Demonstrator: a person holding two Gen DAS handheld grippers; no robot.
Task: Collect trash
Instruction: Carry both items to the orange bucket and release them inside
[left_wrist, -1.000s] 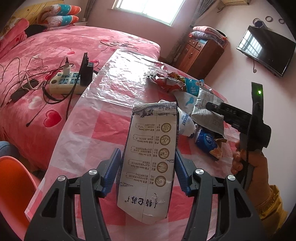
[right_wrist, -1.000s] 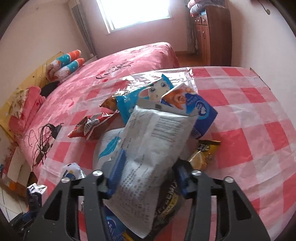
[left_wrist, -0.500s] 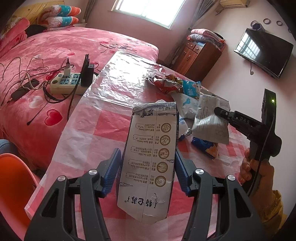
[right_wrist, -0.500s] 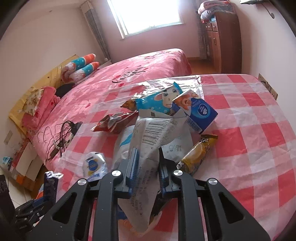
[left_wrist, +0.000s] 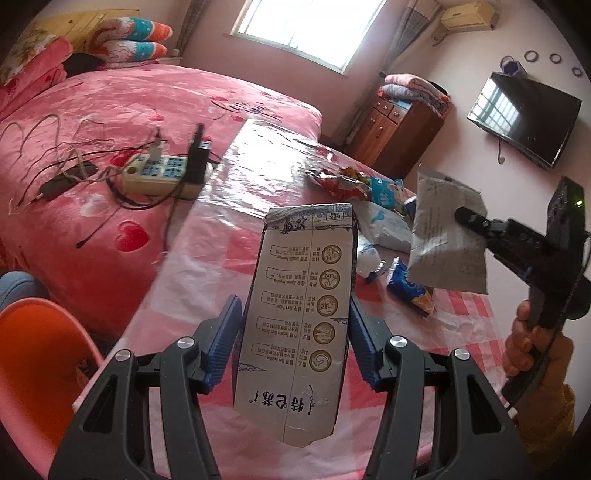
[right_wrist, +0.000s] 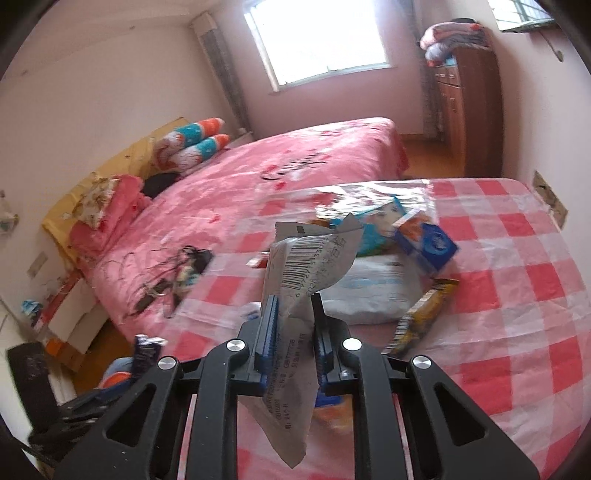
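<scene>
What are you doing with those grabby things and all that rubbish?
Someone is tidying up trash with a claw in each hand. The left claw is squeezed on an empty milk carton, held up over the table. The right claw is pinching a crinkly grey wrapper, lifted off the table. More trash lies on the checked cloth: a blue carton, a yellow wrapper and a white bag.

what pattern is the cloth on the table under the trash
Red-pink and white checks, under a clear plastic sheet: the checked tablecloth shows best in the right wrist view.
</scene>
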